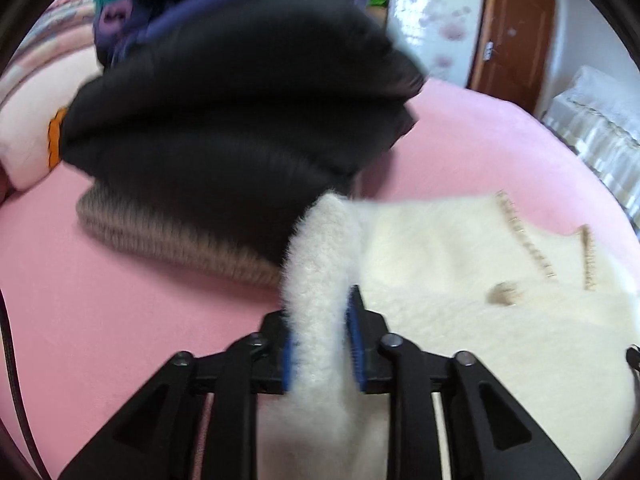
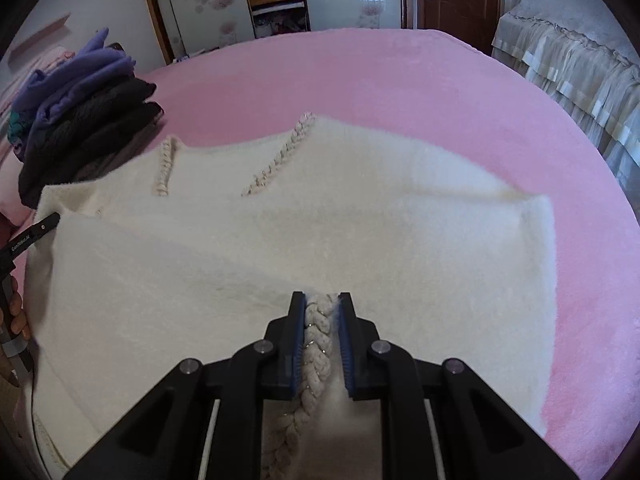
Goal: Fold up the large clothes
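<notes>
A white sweater (image 2: 320,232) is spread on the pink bed (image 2: 400,72). Its fluffy left edge is clamped in the left gripper (image 1: 320,344), its braided near trim in the right gripper (image 2: 322,344). A stack of folded clothes (image 2: 88,128) is seen far left.

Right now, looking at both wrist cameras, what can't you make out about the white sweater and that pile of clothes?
- White sweater: its near edge, right wrist view, is hidden under the right gripper and cut off by the frame.
- Pile of clothes: left wrist view, motion blur; number of garments unclear.
- Small tan spot on the sweater: left wrist view, too blurred to identify.
- Left gripper: sweater folds hide how much cloth it pinches.
</notes>
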Demonstrator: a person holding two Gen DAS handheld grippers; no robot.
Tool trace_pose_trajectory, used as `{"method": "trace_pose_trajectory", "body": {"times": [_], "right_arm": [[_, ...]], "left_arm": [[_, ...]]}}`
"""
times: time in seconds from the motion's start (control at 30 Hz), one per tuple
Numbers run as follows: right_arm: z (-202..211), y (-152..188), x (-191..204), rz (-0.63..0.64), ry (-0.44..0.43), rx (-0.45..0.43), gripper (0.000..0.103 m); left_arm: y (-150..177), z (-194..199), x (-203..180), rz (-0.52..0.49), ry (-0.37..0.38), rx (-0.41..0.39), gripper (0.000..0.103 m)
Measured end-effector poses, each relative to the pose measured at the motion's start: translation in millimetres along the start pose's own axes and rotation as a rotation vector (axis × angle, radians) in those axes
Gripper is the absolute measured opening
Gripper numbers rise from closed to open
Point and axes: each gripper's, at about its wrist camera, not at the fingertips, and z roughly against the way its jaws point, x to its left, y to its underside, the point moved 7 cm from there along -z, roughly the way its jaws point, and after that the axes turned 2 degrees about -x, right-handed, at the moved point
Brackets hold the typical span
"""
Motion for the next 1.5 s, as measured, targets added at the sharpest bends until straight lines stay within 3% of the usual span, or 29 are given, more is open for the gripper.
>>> {"method": "trace_pose_trajectory", "body": {"times": [0.1, 0.17, 0.27, 0.33, 0.4, 0.5, 0.6, 0.7, 0.77, 0.87, 0.93, 1.0, 1.07, 1.17, 1.27, 1.33, 1.4, 1.5], "right_arm": [[3, -2, 2, 0.039, 0.056, -0.008, 0.016], [9, -3, -2, 0.043, 0.082, -0.008, 0.028], [28, -6, -10, 0.029, 0.121, -0.045, 0.036], [45, -6, -11, 0.01, 0.111, -0.078, 0.036], [58, -7, -4, 0.003, 0.073, -0.106, 0.036], [70, -5, 21, 0.018, -0.002, -0.116, 0.036], [67, 2, 54, 0.038, -0.082, -0.089, 0.036], [56, 17, 80, 0.097, -0.085, -0.058, 0.033], [45, 31, 83, 0.132, -0.045, -0.034, 0.026], [37, 44, 59, 0.143, 0.036, -0.032, 0.025], [39, 45, 44, 0.102, 0.011, -0.021, 0.022], [44, 43, 34, 0.073, 0.016, -0.009, 0.01], [52, 42, 29, 0.038, 0.002, 0.005, 0.007], [73, 39, 25, 0.004, -0.003, -0.011, 0.008], [100, 40, 23, -0.015, -0.007, -0.039, 0.01], [124, 43, 23, -0.023, -0.015, -0.062, 0.01], [146, 46, 24, -0.02, -0.016, -0.083, 0.011], [185, 51, 28, -0.008, -0.004, -0.128, 0.011]], "left_arm": [[-5, 6, 9, 0.054, 0.027, 0.011, 0.033], [-9, 18, 16, 0.07, 0.033, 0.01, 0.034], [-22, 56, 30, 0.062, 0.001, -0.065, 0.035], [-27, 84, 37, 0.041, -0.03, -0.134, 0.035], [-25, 104, 30, 0.018, 0.022, -0.146, 0.035], [-9, 112, 8, -0.011, 0.112, -0.088, 0.034], [18, 105, -7, -0.052, 0.128, -0.019, 0.022], [42, 79, -8, -0.056, 0.077, 0.071, 0.014], [59, 67, -3, -0.059, 0.043, 0.111, 0.01], [66, 61, 6, -0.042, 0.05, 0.121, 0.008], [64, 63, 7, -0.036, 0.05, 0.124, 0.008], [65, 66, 4, -0.04, 0.04, 0.129, 0.008], [57, 71, -1, -0.044, 0.024, 0.128, 0.009], [47, 108, 0, -0.03, 0.053, 0.103, 0.017], [41, 147, -5, -0.038, 0.047, 0.064, 0.036], [37, 169, -12, -0.039, 0.059, 0.044, 0.062], [34, 204, -13, -0.033, 0.068, 0.009, 0.078], [28, 250, -14, -0.028, 0.083, -0.045, 0.087]]}}
